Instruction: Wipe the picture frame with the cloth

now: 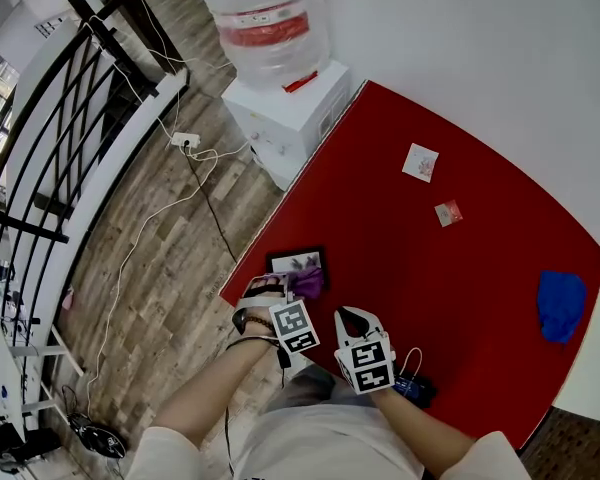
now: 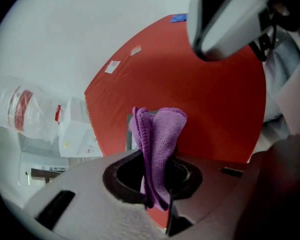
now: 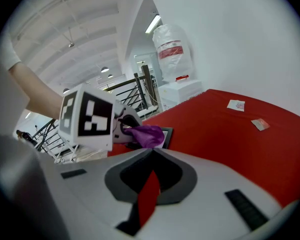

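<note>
A small black picture frame (image 1: 298, 261) lies flat near the left edge of the red table (image 1: 450, 268). My left gripper (image 1: 288, 286) is shut on a folded purple cloth (image 1: 309, 282), which hangs just over the frame's near edge. In the left gripper view the cloth (image 2: 159, 134) stands up between the jaws and hides most of the frame (image 2: 128, 134). My right gripper (image 1: 356, 318) hovers beside it, right of the frame, shut and holding nothing. The right gripper view shows the left gripper (image 3: 121, 125), the cloth (image 3: 147, 134) and the frame (image 3: 166, 134).
A blue cloth (image 1: 561, 304) lies at the table's right edge; two small cards (image 1: 420, 162) (image 1: 448, 212) lie further back. A small blue object (image 1: 412, 388) sits at the near edge. A water dispenser (image 1: 280, 68) stands left of the table, with cables (image 1: 195, 158) across the floor.
</note>
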Tool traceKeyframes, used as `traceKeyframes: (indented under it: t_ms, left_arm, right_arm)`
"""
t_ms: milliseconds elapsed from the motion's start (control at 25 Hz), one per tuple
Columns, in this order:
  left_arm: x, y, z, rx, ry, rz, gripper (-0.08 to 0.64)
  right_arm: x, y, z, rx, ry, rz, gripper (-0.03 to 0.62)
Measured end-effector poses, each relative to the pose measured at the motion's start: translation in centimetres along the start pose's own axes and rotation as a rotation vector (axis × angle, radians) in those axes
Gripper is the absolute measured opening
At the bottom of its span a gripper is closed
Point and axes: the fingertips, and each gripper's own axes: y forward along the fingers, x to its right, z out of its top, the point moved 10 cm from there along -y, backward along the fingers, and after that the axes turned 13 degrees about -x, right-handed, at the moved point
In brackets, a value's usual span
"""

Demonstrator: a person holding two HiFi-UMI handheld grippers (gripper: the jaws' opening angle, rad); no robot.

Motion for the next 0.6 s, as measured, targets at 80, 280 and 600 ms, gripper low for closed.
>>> traceKeyframes:
  t_ms: [80,280,600]
  left_arm:
    - [-2.2,0.4,0.3,-0.006,-0.048,0.022,0.061]
    - [-5.3,1.7,1.7,-0.034,-0.055,0.047,0.061]
    - [-3.2,1.7,2.6,-0.032,0.019,0.031,0.061]
  right_arm:
    - [0.2,-0.1,-0.1,0.0,0.004,-0.003,0.005]
    - [0.3,-0.5,-0.2,-0.001,0.012,-0.012,0.005]
    - [1.4,-0.3,-0.2,-0.004,0.034,-0.027,0.005]
